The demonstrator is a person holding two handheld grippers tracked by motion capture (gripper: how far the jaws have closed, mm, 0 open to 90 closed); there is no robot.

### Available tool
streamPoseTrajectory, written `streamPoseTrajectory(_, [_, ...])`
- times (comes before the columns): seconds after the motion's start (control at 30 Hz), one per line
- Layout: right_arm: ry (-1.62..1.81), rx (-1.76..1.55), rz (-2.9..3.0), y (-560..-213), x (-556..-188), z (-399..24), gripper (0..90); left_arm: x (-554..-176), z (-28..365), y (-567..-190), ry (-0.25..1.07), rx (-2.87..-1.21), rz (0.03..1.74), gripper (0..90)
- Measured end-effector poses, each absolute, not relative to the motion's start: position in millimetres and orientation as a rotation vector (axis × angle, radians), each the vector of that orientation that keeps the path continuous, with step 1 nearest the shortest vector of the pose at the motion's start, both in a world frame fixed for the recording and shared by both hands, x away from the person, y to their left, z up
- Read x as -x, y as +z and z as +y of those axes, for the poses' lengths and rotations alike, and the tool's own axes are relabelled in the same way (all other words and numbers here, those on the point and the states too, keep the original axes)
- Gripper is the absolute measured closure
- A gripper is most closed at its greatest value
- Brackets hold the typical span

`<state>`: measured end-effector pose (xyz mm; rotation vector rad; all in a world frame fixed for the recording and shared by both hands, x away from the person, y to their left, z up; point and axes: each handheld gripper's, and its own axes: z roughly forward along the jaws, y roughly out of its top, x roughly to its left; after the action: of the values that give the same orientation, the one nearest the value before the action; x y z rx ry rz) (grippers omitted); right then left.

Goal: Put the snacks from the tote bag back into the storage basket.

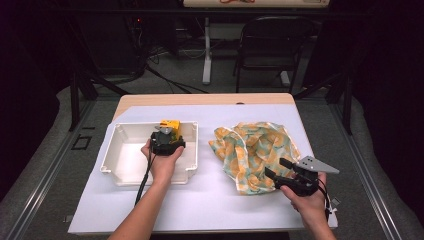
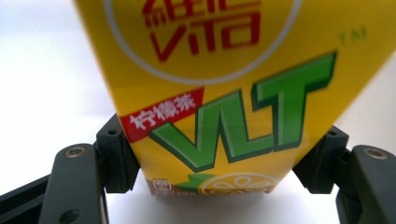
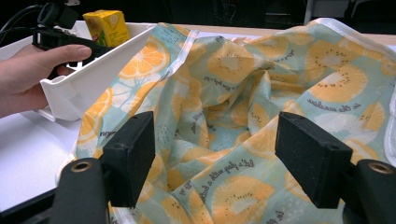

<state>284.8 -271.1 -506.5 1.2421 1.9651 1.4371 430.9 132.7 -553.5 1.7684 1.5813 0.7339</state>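
Note:
A yellow juice carton (image 1: 170,127) stands in the far right corner of a white plastic tray (image 1: 125,160). My left gripper (image 1: 167,137) is shut on the carton, one jaw against each side. In the left gripper view the carton (image 2: 224,93) sits between the black pads of the left gripper (image 2: 222,158). A crumpled cloth (image 1: 255,145) with an orange-slice print lies to the right of the tray. My right gripper (image 1: 277,167) stands open at the cloth's near edge, pointing left. In the right gripper view the cloth (image 3: 261,84) spreads beyond the open jaws of the right gripper (image 3: 224,158), with the tray (image 3: 93,74) and the carton (image 3: 107,25) at upper left.
A white sheet (image 1: 210,200) covers most of the wooden table (image 1: 200,99). Beyond the table stand a black folding chair (image 1: 272,45) and a white desk leg (image 1: 206,50) on a dark floor. Cables trail from both grippers toward the near edge.

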Motion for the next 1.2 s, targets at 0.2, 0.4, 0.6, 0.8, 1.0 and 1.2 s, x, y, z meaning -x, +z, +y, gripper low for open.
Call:
streamPoseTrajectory(0.2, [1.438,-1.247,1.962,-506.9,-285.0,-271.2,28.3,-428.9,137.0,-550.3,0.686,-1.798,1.569,28.0])
streamPoseTrajectory(0.4, [1.434,-1.249,1.959,-506.6,-284.6,-273.8,28.2,-411.5,151.6,-534.7,0.599,-1.792,1.499,18.3])
streamPoseTrajectory(0.6, [1.436,-1.246,1.960,-506.4,-284.7,-273.8,28.1,-388.7,180.6,-525.8,0.581,-1.702,1.471,35.6])
streamPoseTrajectory(0.8, [1.429,-1.244,1.964,-506.5,-284.9,-271.8,28.1,-391.4,197.0,-525.8,0.599,-1.600,1.573,74.3])
streamPoseTrajectory(1.0, [1.426,-1.240,1.970,-507.7,-285.8,-271.8,28.2,-417.6,200.7,-528.4,0.526,-1.560,1.635,88.9])
streamPoseTrajectory(1.2, [1.430,-1.244,1.972,-508.4,-286.2,-273.8,28.4,-426.9,195.6,-534.1,0.509,-1.587,1.608,90.0])
